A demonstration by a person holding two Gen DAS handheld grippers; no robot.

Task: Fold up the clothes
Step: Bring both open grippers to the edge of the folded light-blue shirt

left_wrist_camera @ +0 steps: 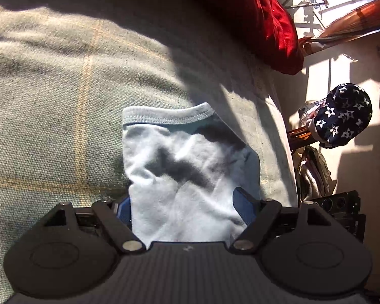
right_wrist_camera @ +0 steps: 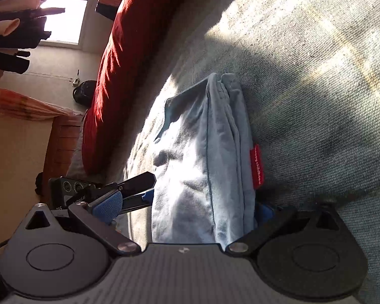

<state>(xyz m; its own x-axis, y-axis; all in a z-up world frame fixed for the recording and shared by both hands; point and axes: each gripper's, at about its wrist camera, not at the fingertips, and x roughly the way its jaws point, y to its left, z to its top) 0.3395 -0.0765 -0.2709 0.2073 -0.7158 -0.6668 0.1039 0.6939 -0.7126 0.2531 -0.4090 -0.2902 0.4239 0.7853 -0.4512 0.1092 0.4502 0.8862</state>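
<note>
Left wrist view: one pale blue cotton garment with a ribbed stitched band lies on the grey-green woven checked blanket, its near end clamped by the left gripper; one red cushion and one navy star-printed cloth lie beyond. Right wrist view: the right gripper pinches the same garment's folded layers, alone showing one red label and the other gripper's blue pad.

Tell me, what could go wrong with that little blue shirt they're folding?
1. The light blue garment lies near the edge of the grey blanket; a tug that way might slide it off.
2. Both grippers, the left gripper and the right gripper, have fabric bunched between their jaws; lifting unevenly could undo the fold.
3. The left gripper sits close beside the right one, so they might bump.
</note>
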